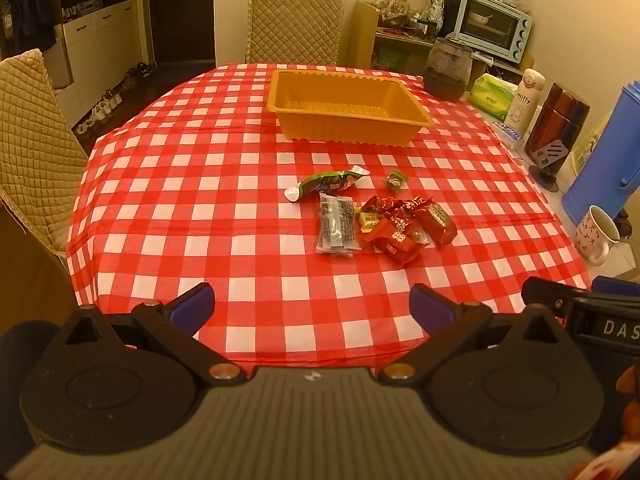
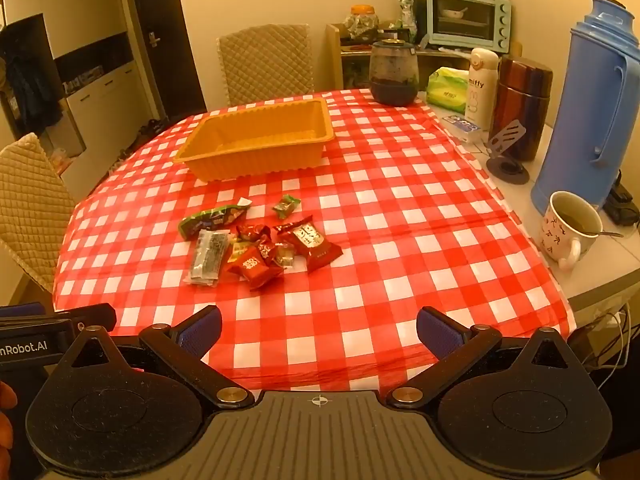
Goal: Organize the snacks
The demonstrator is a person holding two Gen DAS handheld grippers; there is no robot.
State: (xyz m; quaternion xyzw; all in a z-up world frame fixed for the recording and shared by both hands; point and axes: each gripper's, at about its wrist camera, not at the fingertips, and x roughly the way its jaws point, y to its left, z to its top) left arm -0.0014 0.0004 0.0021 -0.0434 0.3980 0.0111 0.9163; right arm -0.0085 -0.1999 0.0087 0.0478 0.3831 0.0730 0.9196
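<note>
Both the left claw point(image 1: 312, 306) and the right claw point(image 2: 319, 330) hang wide apart and empty, the snacks point(image 2: 256, 242) lying ahead on the tablecloth point(image 2: 400, 240), the orange tray point(image 2: 256, 136) farther beyond.

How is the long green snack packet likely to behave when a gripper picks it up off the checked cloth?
The long green snack packet looks like glossy film, so probably slippery. It lies flat with crimped ends, so likely light and somewhat floppy if pinched at one end. It lies apart from the tray, so lifting it should not disturb that.
</note>
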